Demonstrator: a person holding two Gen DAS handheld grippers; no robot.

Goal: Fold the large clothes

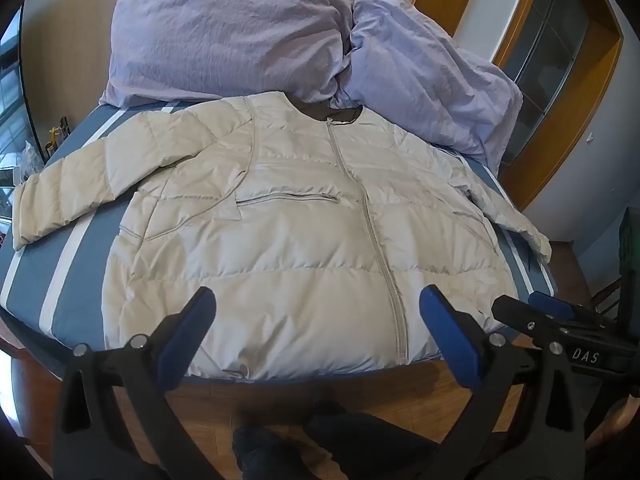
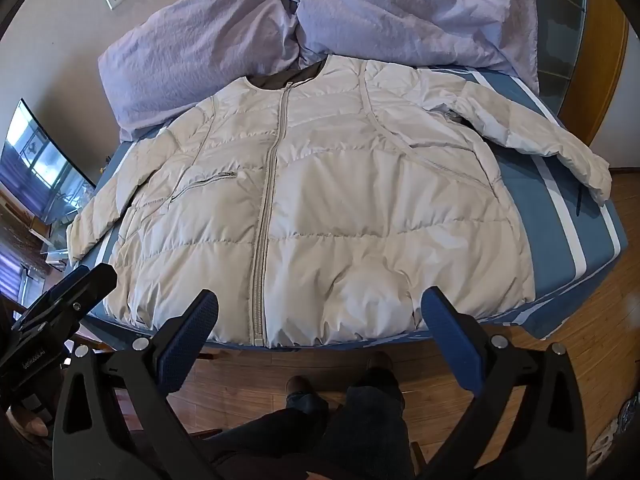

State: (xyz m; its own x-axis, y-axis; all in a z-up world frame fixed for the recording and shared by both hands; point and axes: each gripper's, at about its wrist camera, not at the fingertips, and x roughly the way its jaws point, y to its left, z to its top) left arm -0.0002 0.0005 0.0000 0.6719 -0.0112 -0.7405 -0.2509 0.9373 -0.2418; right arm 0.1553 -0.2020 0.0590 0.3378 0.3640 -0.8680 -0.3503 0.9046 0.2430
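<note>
A cream puffer jacket (image 1: 296, 240) (image 2: 320, 208) lies flat and zipped on the bed, collar toward the pillows, hem at the near edge. Both sleeves spread outward; the right sleeve (image 2: 560, 148) reaches the bed's side edge. My left gripper (image 1: 318, 308) hovers open above the hem, with nothing between its blue pads (image 1: 188, 340). My right gripper (image 2: 320, 308) also stands open over the hem near the zip's lower end, holding nothing. Each gripper shows at the edge of the other's view, the right gripper (image 1: 560, 320) and the left gripper (image 2: 60, 300).
The bed has a blue sheet with white stripes (image 1: 64, 256) (image 2: 568, 208). Two lilac pillows (image 1: 224, 36) (image 2: 400, 12) lie at its head. Wooden floor (image 2: 580, 360) and a person's legs and shoes (image 2: 340, 400) are below. A wooden door frame (image 1: 560, 100) stands right, a window (image 2: 36, 160) left.
</note>
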